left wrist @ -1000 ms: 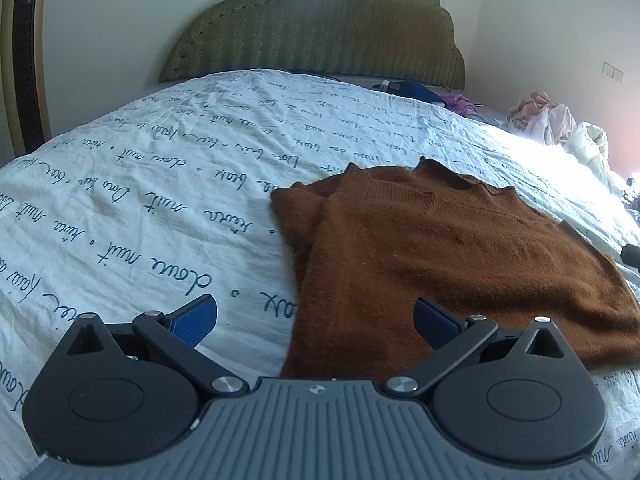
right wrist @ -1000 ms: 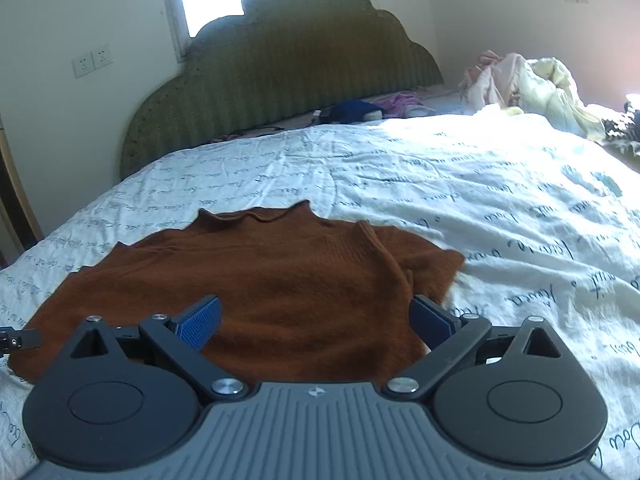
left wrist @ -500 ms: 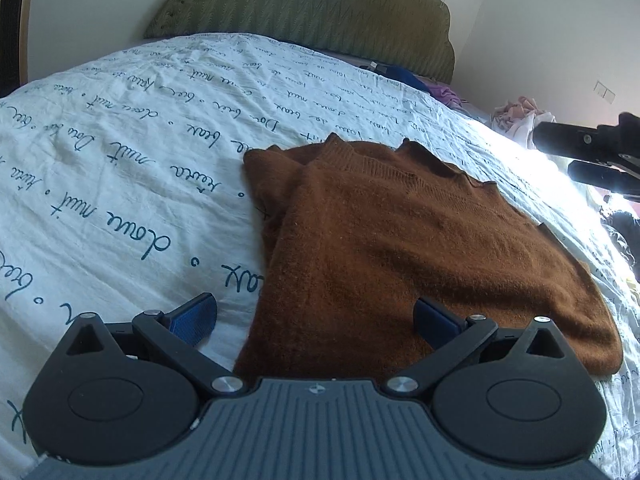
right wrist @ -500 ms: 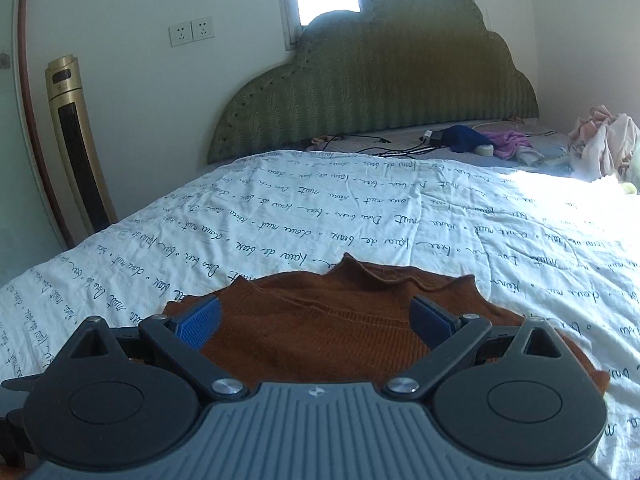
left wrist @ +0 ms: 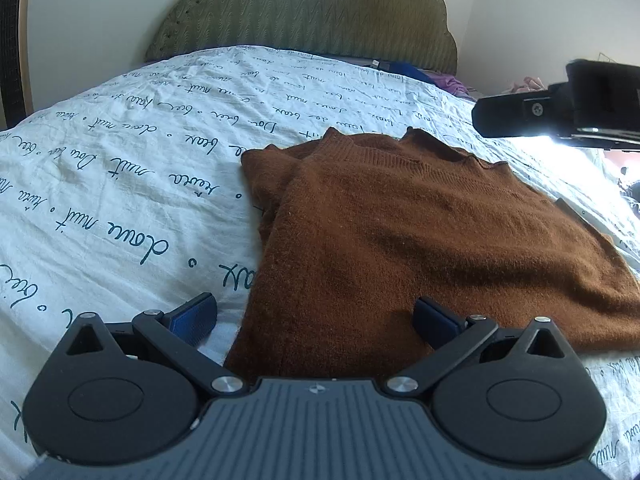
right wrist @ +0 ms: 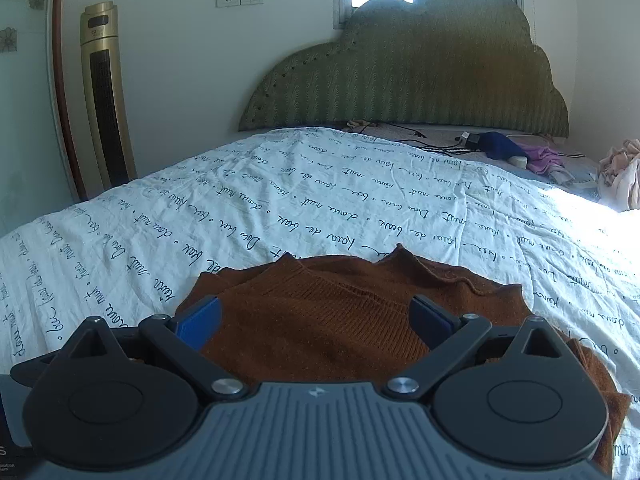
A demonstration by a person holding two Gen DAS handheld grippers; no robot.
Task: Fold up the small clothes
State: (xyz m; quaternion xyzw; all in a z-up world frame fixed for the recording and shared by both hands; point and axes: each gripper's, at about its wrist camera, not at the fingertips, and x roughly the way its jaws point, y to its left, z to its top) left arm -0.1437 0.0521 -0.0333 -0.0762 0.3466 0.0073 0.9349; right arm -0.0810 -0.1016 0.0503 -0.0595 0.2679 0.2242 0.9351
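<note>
Both grippers, left (left wrist: 314, 318) and right (right wrist: 316, 320), hover spread and empty over the sweater (left wrist: 420, 232), sleeve tucked in, main folds left.

Left gripper (left wrist: 314, 318) sits low in its own view, jaws spread wide with nothing between them. Its blue pads (left wrist: 192, 318) point off toward 12 o'clock, one at about 7 o'clock in the picture, the other around 5. The black linkages fan out from the grey ribbed body.

Right gripper (right wrist: 316, 320) looks much the same in its own camera: jaws wide apart, gripping nothing, blue pads (right wrist: 199, 322) angled outward and aimed at 12 o'clock. From the left wrist view it shows up as a dark block at 2 o'clock (left wrist: 560, 100), raised and well apart from the left one, pointing toward 9 o'clock.
</note>
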